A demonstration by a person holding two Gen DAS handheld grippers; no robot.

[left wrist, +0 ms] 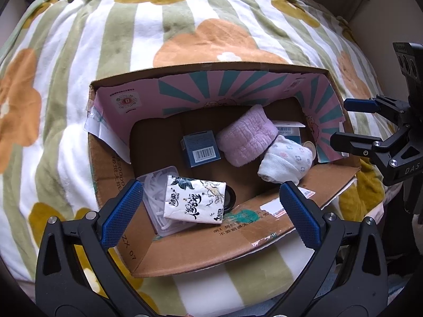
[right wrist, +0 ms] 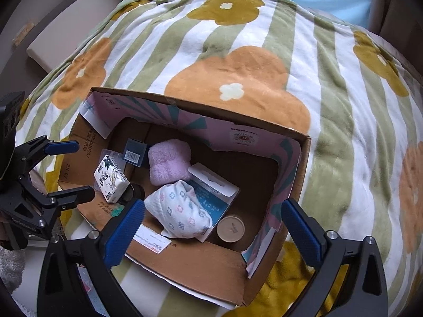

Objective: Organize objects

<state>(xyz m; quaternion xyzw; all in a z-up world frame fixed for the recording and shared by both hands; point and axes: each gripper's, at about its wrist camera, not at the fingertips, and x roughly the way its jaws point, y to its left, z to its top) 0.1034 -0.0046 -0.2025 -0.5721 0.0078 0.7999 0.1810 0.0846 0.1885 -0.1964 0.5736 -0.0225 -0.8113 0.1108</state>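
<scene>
An open cardboard box [left wrist: 185, 248] lies on a flowered blanket. My left gripper [left wrist: 208, 192] hovers open over its near left corner, above a printed tissue pack [left wrist: 194, 200] that rests on a clear plastic case [left wrist: 156, 182]. Nothing touches its pads. Deeper in lie a small blue box [left wrist: 201, 148], a pink fluffy cloth [left wrist: 246, 137] and a white flowered cloth [left wrist: 285, 163]. My right gripper [right wrist: 213, 206] stands open and empty above the flowered cloth [right wrist: 182, 208], a blue carded package [right wrist: 216, 192] and a round beige lid [right wrist: 230, 228].
The striped blanket [right wrist: 238, 52] with orange and mustard flowers covers a rounded cushion all around the box. The box's inner flaps [left wrist: 238, 87] stand up, printed pink and teal. A black round item [right wrist: 132, 191] sits beside the tissue pack [right wrist: 111, 178]. A beige cushion [right wrist: 66, 26] lies far left.
</scene>
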